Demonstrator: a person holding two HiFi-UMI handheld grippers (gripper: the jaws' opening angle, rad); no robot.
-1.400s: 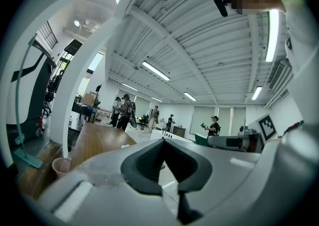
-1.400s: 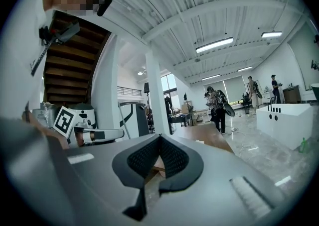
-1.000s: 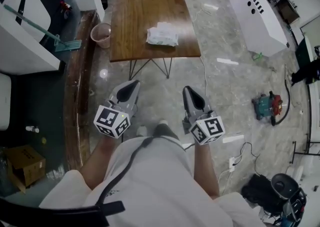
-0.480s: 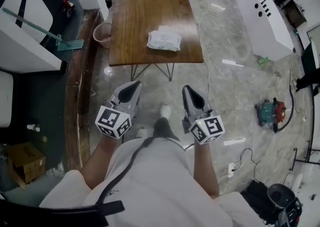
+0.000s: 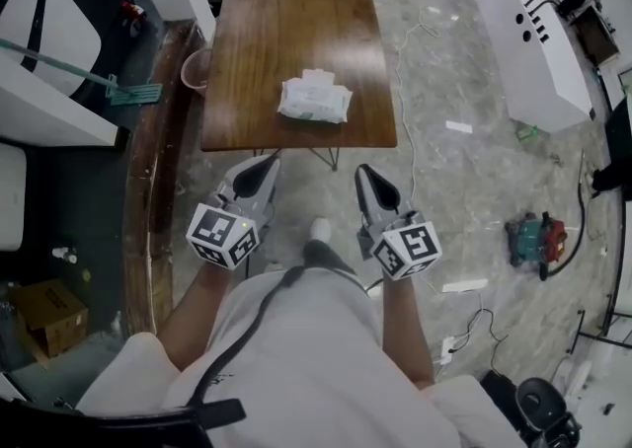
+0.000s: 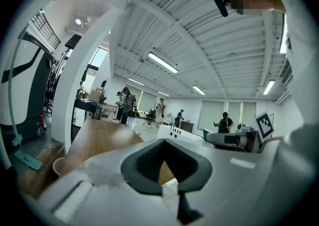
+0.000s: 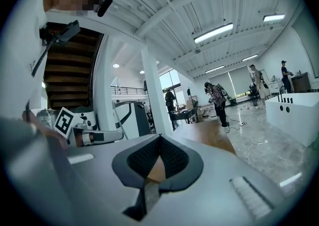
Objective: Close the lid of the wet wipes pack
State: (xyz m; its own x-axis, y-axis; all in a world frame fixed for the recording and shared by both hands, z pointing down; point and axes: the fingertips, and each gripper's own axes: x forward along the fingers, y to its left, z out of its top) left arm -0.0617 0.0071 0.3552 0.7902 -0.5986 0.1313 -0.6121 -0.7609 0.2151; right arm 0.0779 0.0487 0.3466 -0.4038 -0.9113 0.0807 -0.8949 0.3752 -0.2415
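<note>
The wet wipes pack (image 5: 314,101), white with pale green print, lies on the near half of the brown wooden table (image 5: 286,12). A small white flap shows at its far edge; I cannot tell how far it stands open. My left gripper (image 5: 269,160) and right gripper (image 5: 360,170) are held side by side in front of the person's body, short of the table's near edge and pointing toward it. Both are shut with nothing between the jaws. In the left gripper view the left gripper (image 6: 163,140) points along the tabletop, and the right gripper (image 7: 160,135) does the same in its own view.
A pink bucket (image 5: 195,66) stands by the table's left side, beside a teal broom (image 5: 118,93). A white cabinet (image 5: 528,46) lies to the right. A teal and red machine (image 5: 533,237) and cables are on the floor. People stand far off across the hall.
The person has walked toward the table, so the table and pack now sit nearer to both grippers. Both grippers stayed shut and side by side.
</note>
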